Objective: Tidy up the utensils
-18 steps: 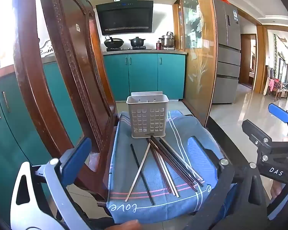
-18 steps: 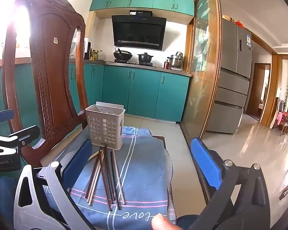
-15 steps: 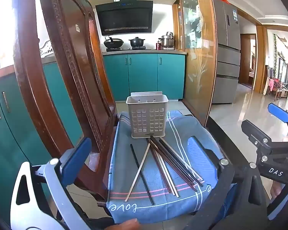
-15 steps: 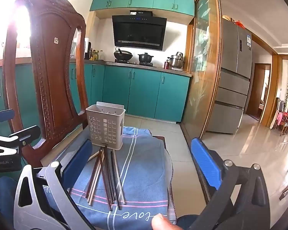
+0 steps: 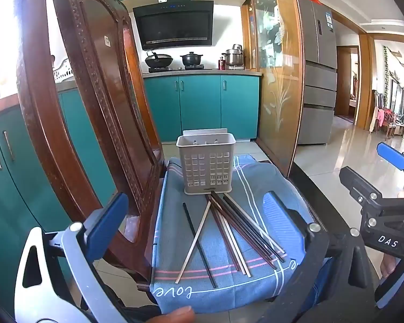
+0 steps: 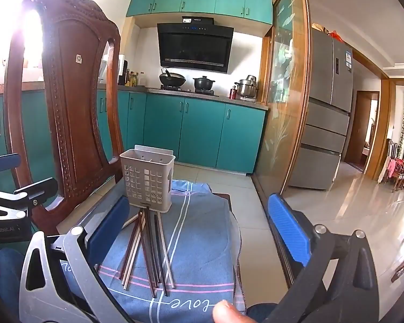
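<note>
Several chopsticks (image 5: 229, 231), dark, brown and pale, lie fanned out on a blue cloth (image 5: 175, 242) over a chair seat. They also show in the right wrist view (image 6: 148, 247). A grey perforated utensil holder (image 5: 206, 165) stands upright and empty at the cloth's far end, and shows in the right wrist view too (image 6: 147, 179). My left gripper (image 5: 194, 215) is open and empty, above the near end of the cloth. My right gripper (image 6: 199, 223) is open and empty, to the right of the chopsticks. The right gripper also shows at the left view's right edge (image 5: 377, 202).
The chair's carved wooden back (image 5: 94, 107) rises close on the left. A glass sliding door (image 5: 277, 80) stands to the right, with tiled floor (image 6: 336, 210) beyond. Teal kitchen cabinets (image 5: 202, 102) and a stove with pots are behind.
</note>
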{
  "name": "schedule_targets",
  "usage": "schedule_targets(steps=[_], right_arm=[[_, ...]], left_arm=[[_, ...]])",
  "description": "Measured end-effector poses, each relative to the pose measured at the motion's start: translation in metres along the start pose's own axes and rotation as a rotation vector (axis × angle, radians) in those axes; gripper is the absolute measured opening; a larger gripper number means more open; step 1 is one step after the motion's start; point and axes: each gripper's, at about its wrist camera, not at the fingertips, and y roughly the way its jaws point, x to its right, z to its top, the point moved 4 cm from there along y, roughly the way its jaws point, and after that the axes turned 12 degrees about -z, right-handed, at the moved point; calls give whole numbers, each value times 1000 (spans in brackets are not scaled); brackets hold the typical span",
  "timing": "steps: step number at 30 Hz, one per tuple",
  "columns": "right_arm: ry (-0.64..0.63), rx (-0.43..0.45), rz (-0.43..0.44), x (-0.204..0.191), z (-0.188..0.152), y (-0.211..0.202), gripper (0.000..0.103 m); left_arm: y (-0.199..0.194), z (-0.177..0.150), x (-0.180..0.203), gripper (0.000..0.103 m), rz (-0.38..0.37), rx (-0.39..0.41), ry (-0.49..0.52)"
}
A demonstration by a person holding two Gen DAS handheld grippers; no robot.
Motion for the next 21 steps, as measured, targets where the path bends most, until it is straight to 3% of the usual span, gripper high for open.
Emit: schedule_targets(steps=[21], right_arm=[[3,10,2,2,3,-4,101]], left_arm=[[0,1,3,100,-1,-8,2]])
